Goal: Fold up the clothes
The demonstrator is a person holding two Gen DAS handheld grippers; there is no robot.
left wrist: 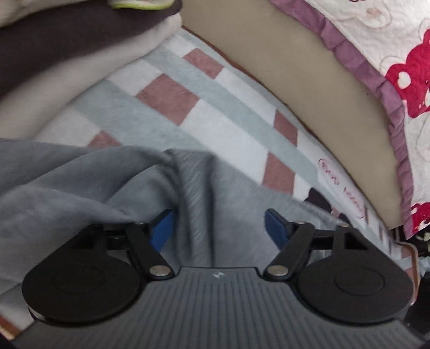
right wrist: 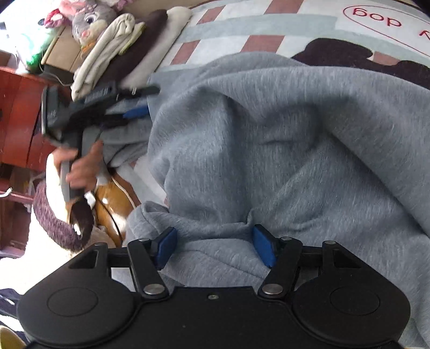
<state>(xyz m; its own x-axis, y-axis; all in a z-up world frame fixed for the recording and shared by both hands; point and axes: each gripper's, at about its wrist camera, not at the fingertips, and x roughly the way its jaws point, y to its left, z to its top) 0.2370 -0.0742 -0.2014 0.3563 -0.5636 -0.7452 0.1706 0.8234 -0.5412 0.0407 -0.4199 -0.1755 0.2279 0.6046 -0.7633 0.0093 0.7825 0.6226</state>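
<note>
A grey fleece garment (right wrist: 268, 139) lies rumpled on a checked blanket (left wrist: 215, 118). In the left wrist view the garment (left wrist: 80, 182) fills the lower left, and my left gripper (left wrist: 218, 226) is open with a ribbed grey fold lying between its blue pads (left wrist: 272, 228). In the right wrist view my right gripper (right wrist: 215, 247) is open over a bunched grey hem, with cloth between the blue pads (right wrist: 262, 247) but not pinched. The left gripper also shows in the right wrist view (right wrist: 135, 111), held by a hand at the garment's far edge.
Folded cream and brown clothes (right wrist: 129, 48) are stacked at the blanket's far corner, next to a plush rabbit (right wrist: 88, 18). A tan cushion (left wrist: 309, 88) and a quilt with a purple frill (left wrist: 376, 75) border the blanket. Red wooden furniture (right wrist: 18, 112) stands at the left.
</note>
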